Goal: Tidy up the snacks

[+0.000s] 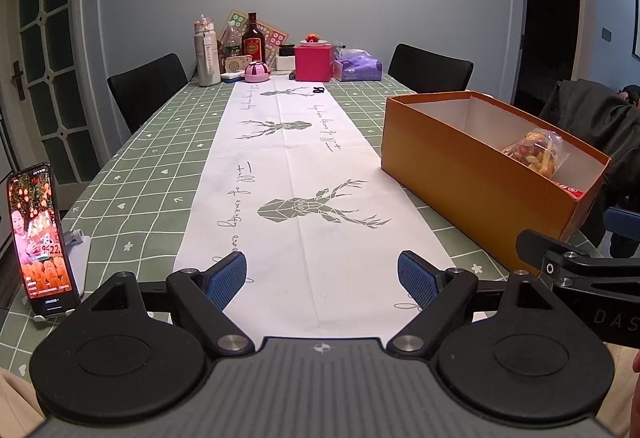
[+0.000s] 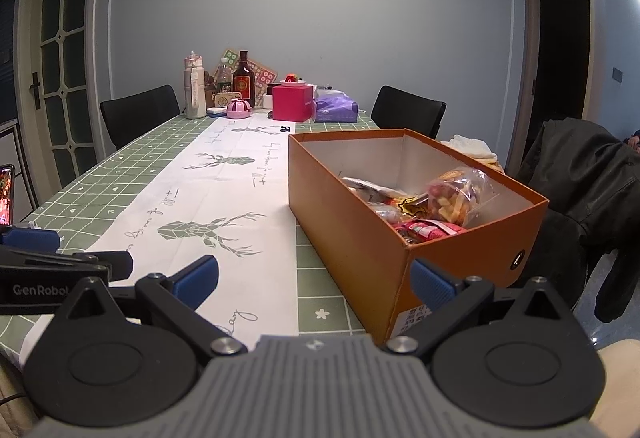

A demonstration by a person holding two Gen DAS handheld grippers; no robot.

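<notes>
Blue-grey walls and a glass-paned door frame a long desk covered in a green checked cloth with a white deer-print runner down its middle.

From the left wrist view, the left tool hovers low over the near end of the runner, its blue-padded fingers spread wide with nothing between them. To its right stands an open orange cardboard box, and a clear bag of mixed snacks shows above the box's rim. A lit phone leans on a stand at the near left edge. Bottles, a pink gift box and a purple tissue pack are grouped at the far end, well apart from the box.

From the right wrist view, the right tool is also wide open and empty, hanging just in front of the box's near corner. The box holds the clear bag of snacks on top of red wrappers and a silvery packet.

No loose snacks are visible on the runner or cloth near either tool, so the gathering looks largely done. What remains, if anything, is probably tidying the packets inside the box.
</notes>
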